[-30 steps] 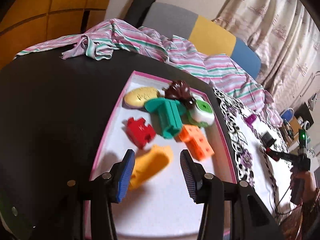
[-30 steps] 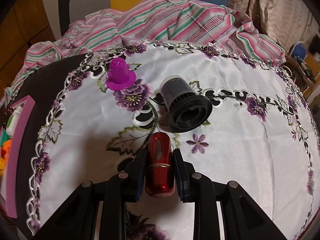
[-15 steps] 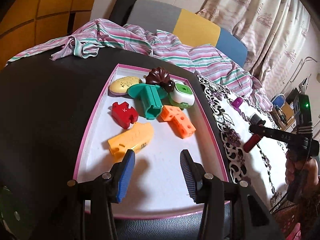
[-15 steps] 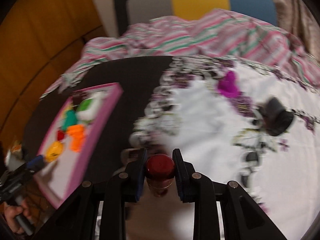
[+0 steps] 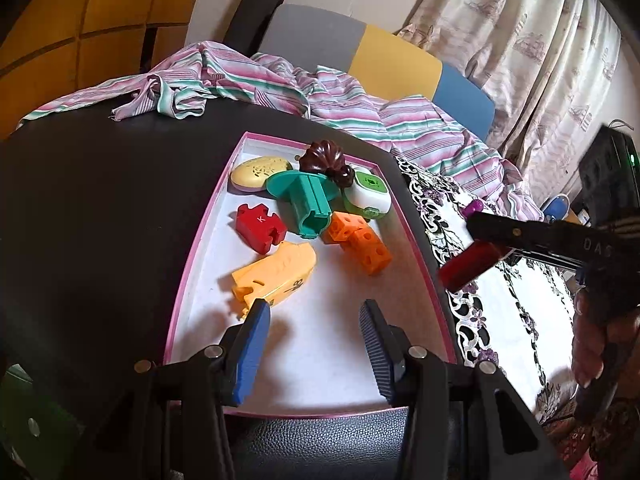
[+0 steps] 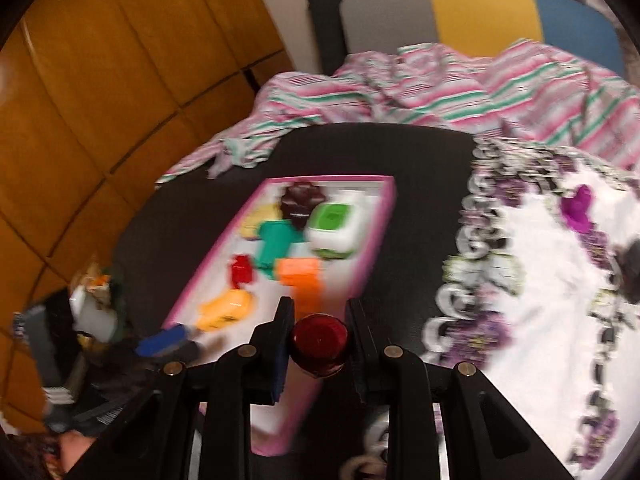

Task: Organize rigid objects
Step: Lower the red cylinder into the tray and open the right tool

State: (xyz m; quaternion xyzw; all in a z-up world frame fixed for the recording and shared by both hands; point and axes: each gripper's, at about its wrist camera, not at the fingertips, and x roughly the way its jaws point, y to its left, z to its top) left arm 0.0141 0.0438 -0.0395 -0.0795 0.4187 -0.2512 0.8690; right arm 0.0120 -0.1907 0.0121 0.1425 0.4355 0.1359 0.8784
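A pink-rimmed white tray [image 5: 420, 248] lies on the black table and holds several toys: a yellow piece [image 5: 276, 272], a red puzzle piece [image 5: 260, 228], a teal piece [image 5: 308, 204], an orange block [image 5: 360, 240], a green-and-white box [image 5: 368, 196]. My left gripper [image 5: 316, 320] is open and empty over the tray's near end. My right gripper [image 6: 318, 320] is shut on a dark red cylinder [image 6: 320, 340], held above the tray's right edge; it also shows in the left wrist view [image 5: 468, 264]. The tray [image 6: 380, 216] is blurred in the right wrist view.
A white cloth with purple flowers [image 6: 560, 280] covers the table's right side, with a purple toy [image 6: 578, 210] and a dark object [image 6: 632, 264] on it. A striped pink cloth [image 5: 280, 88] is heaped at the back, before a chair [image 5: 360, 48].
My right gripper has lifted the red cylinder off the flowered cloth and carried it left to the tray's edge. My left gripper has drawn back toward the tray's near end, staying open.
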